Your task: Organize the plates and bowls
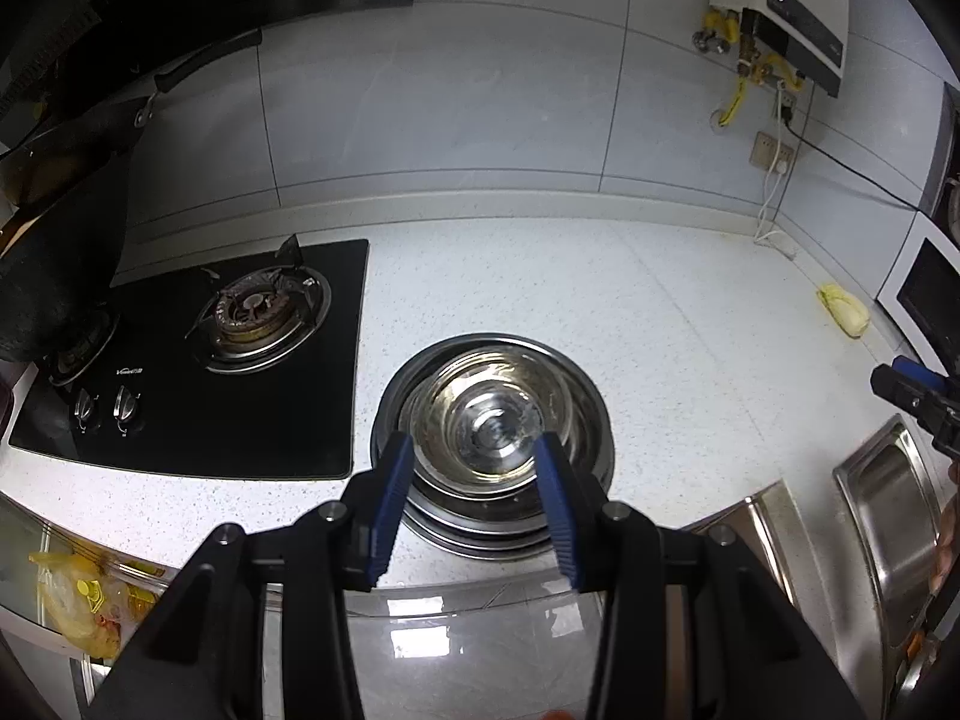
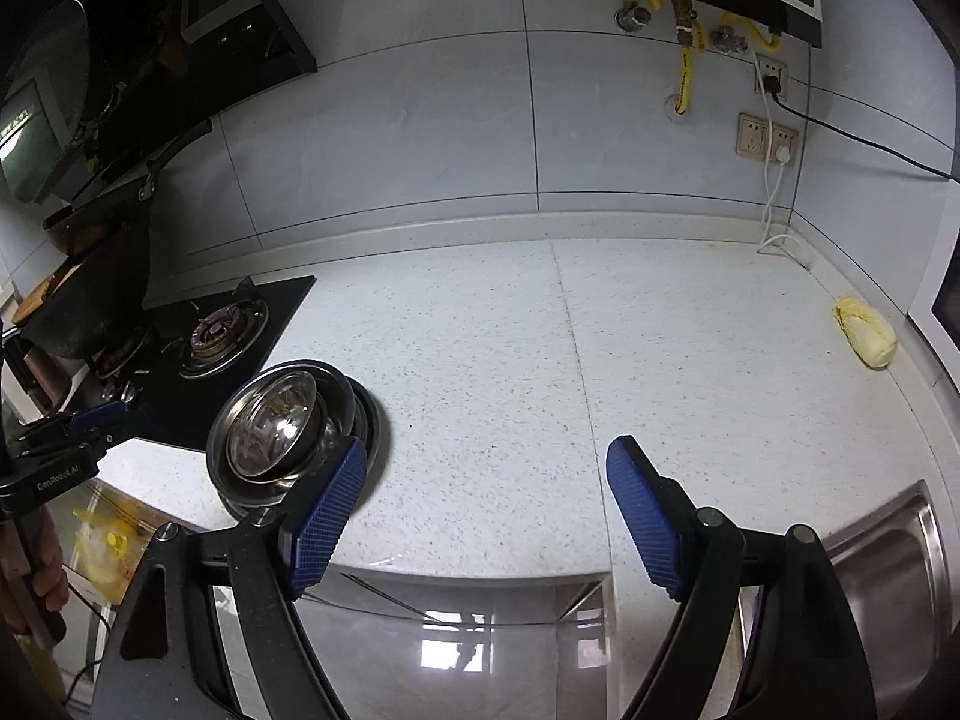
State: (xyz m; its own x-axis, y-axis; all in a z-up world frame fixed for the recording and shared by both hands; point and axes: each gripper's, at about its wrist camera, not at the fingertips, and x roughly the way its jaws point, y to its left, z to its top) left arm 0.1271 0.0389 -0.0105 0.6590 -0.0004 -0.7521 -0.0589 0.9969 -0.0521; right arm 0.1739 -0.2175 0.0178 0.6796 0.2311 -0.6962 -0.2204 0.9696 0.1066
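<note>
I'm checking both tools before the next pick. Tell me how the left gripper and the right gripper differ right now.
The left gripper has its jaws set narrower than the right gripper, whose jaws stand wide. The left gripper frames the stack of steel bowls and plates; the right gripper frames bare countertop, with the stack off to its left. Both are empty, with blue pads.

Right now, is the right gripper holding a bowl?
No. The right gripper is open and empty above the counter; the bowls sit stacked to its left.

Steel bowls (image 1: 489, 414) nested on stacked plates (image 1: 480, 525), upright, countertop front edge
</note>
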